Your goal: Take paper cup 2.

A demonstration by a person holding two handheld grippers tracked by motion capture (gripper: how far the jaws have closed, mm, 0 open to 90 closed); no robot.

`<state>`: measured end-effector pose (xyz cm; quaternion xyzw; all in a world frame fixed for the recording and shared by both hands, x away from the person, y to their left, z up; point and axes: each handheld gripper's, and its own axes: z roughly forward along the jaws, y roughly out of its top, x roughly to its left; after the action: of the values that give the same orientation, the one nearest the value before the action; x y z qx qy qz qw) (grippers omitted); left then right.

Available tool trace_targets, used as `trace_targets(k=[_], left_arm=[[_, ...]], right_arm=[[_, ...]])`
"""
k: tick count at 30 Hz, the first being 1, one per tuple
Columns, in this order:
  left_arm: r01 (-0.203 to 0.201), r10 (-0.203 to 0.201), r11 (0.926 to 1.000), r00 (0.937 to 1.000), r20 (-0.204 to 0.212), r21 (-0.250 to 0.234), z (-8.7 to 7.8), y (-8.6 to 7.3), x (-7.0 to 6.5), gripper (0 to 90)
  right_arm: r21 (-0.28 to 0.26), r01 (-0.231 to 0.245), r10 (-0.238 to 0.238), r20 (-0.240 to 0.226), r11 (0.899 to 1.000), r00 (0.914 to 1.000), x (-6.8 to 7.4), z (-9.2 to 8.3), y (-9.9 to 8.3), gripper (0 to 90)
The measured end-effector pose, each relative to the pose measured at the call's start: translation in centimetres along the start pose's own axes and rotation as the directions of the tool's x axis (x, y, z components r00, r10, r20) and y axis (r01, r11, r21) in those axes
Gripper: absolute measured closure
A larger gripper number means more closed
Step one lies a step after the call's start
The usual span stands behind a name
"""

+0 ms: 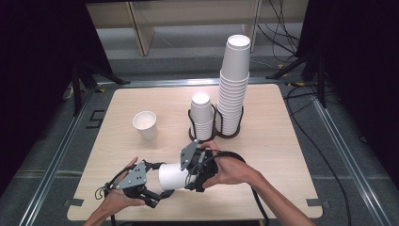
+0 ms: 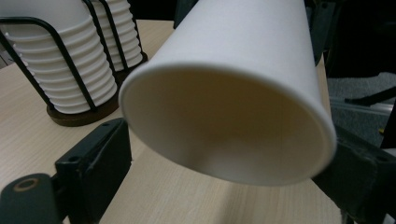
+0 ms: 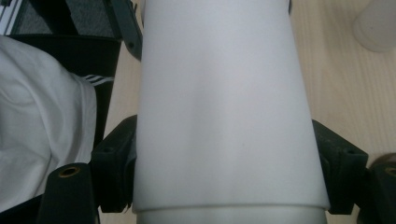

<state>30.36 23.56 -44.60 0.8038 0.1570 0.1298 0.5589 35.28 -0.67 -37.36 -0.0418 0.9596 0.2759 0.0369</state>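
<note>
Black fingers (image 3: pixel 109 154) of the right gripper (image 1: pixel 194 165) press on both sides of a white paper cup (image 1: pixel 171 176), clamping its wall near the base. The cup lies sideways above the front of the tabletop (image 1: pixel 277 155), held between the two grippers with its mouth turned toward the left gripper (image 1: pixel 155 194).

In the left gripper view, that gripper's fingers (image 2: pixel 100 158) stand partly apart on either side of the cup's open rim. The one at left is clear of the cup; whether the one at right touches the rim cannot be told.

The high view takes in the wider scene: both hands come in from the near edge, a single paper cup (image 1: pixel 145 125) stands upright on the tabletop to the left, and two stacks of upturned cups sit side by side in black wire holders (image 1: pixel 214 123) at mid-table, the short stack (image 1: pixel 202 115) beside the tall stack (image 1: pixel 233 84). The left gripper view looks into the held cup's bare inside and shows the ribbed rims of the stacks (image 2: pixel 70 70) on a dark base behind it. The right gripper view shows the cup's plain outer wall, with white cloth and a dark striped garment (image 3: pixel 93 80) at its left.

No brand, label or writing can be read on any cup.
</note>
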Motion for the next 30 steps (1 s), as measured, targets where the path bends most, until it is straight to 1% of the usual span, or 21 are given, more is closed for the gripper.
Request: trace_targets(k=[1, 3, 4, 5, 6, 7, 9, 12, 13, 14, 16, 19, 20, 21, 22, 24, 25, 26, 27, 29, 30], left_arm=[[0.019, -0.018, 0.9994, 0.9998, 0.007, -0.028, 0.0, -0.1, 0.1, 13.6], [0.029, -0.029, 0.9990, 0.9994, -0.020, -0.035, -0.4, 0.0, 0.5, 14.7], [0.049, -0.050, 0.9973, 0.9986, -0.018, -0.055, -0.3, 0.0, 0.6, 14.7], [0.063, -0.064, 0.9963, 0.9977, -0.023, -0.059, -0.5, 0.0, 0.7, 14.7], [0.081, -0.083, 0.9940, 0.9963, -0.022, -0.073, -0.5, 0.0, 0.8, 14.7], [0.085, -0.087, 0.9934, 0.9960, -0.022, -0.076, -0.6, 0.0, 0.9, 14.7], [0.104, -0.107, 0.9909, 0.9941, -0.021, -0.085, -0.6, -0.1, 0.9, 14.7], [0.117, -0.118, 0.9878, 0.9930, -0.006, -0.103, -0.4, -0.3, 0.9, 14.7], [0.119, -0.120, 0.9875, 0.9927, -0.003, -0.103, -0.4, -0.3, 1.0, 14.7], [0.137, -0.138, 0.9840, 0.9904, -0.002, -0.114, -0.4, -0.2, 0.8, 14.7], [0.155, -0.155, 0.9810, 0.9879, 0.004, -0.117, -0.4, -0.2, 0.8, 14.7], [0.171, -0.170, 0.9724, 0.9852, 0.024, -0.158, -0.3, -0.1, 0.8, 14.7], [0.172, -0.172, 0.9741, 0.9850, 0.015, -0.146, -0.5, 0.0, 0.8, 14.7], [0.180, -0.176, 0.9683, 0.9837, 0.036, -0.174, -0.5, 0.0, 0.9, 14.7], [0.187, -0.183, 0.9661, 0.9823, 0.041, -0.178, -0.6, 0.0, 0.9, 14.7], [0.178, -0.173, 0.9677, 0.9838, 0.048, -0.178, -0.8, 0.2, 0.8, 13.4], [0.176, -0.171, 0.9693, 0.9842, 0.047, -0.172, -0.8, 0.3, 0.7, 12.6], [0.183, -0.175, 0.9653, 0.9829, 0.056, -0.186, -0.7, 0.3, 0.6, 11.3], [0.175, -0.164, 0.9651, 0.9840, 0.069, -0.195, -0.6, 0.4, 0.6, 10.2], [0.157, -0.149, 0.9721, 0.9871, 0.058, -0.174, -0.8, 0.5, 0.5, 7.9], [0.160, -0.151, 0.9713, 0.9867, 0.060, -0.176, -0.8, 0.6, 0.5, 6.9]], right_arm=[[-0.018, -0.015, 0.015, 0.001, 1.000, 0.9999, 0.0, -0.3, -0.3, 24.2], [-0.061, -0.067, 0.068, 0.007, 0.996, 0.9977, -0.1, -0.9, -1.1, 24.1], [-0.092, -0.065, 0.066, 0.012, 0.994, 0.9977, -0.3, -1.0, -1.5, 24.1], [-0.105, -0.095, 0.098, 0.024, 0.990, 0.9949, -0.2, -1.2, -1.7, 24.0], [-0.127, -0.100, 0.105, 0.035, 0.987, 0.9938, -0.2, -1.3, -2.0, 24.0], [-0.156, -0.117, 0.125, 0.040, 0.981, 0.9914, -0.2, -1.4, -2.4, 23.9], [-0.198, -0.121, 0.134, 0.054, 0.973, 0.9895, -0.3, -1.5, -2.8, 23.9], [-0.272, -0.128, 0.150, 0.060, 0.954, 0.9869, -0.4, -1.5, -3.4, 23.9], [-0.279, -0.116, 0.142, 0.073, 0.953, 0.9871, -0.5, -1.6, -3.5, 23.8], [-0.274, -0.166, 0.188, 0.056, 0.947, 0.9806, -0.1, -1.6, -3.5, 23.8], [-0.318, -0.129, 0.152, 0.050, 0.939, 0.9871, -0.3, -1.4, -3.5, 23.8], [-0.348, -0.120, 0.140, 0.032, 0.930, 0.9897, -0.2, -1.2, -3.4, 23.7], [-0.355, -0.136, 0.153, 0.022, 0.925, 0.9879, -0.1, -1.1, -3.5, 23.8], [-0.367, -0.128, 0.142, 0.011, 0.921, 0.9899, -0.1, -1.1, -3.4, 23.7], [-0.390, -0.124, 0.133, -0.003, 0.912, 0.9911, -0.1, -1.0, -3.4, 23.7], [-0.403, -0.107, 0.116, -0.003, 0.909, 0.9932, -0.1, -0.8, -3.4, 23.7], [-0.407, -0.121, 0.121, -0.024, 0.905, 0.9923, 0.0, -0.6, -3.4, 23.7], [-0.411, -0.133, 0.129, -0.037, 0.902, 0.9909, 0.0, -0.5, -3.4, 23.7], [-0.415, -0.124, 0.116, -0.046, 0.901, 0.9922, 0.0, -0.3, -3.4, 23.7], [-0.418, -0.126, 0.108, -0.067, 0.900, 0.9919, 0.0, 0.1, -3.3, 23.7], [-0.416, -0.124, 0.103, -0.072, 0.901, 0.9921, 0.0, 0.3, -3.3, 23.7]])
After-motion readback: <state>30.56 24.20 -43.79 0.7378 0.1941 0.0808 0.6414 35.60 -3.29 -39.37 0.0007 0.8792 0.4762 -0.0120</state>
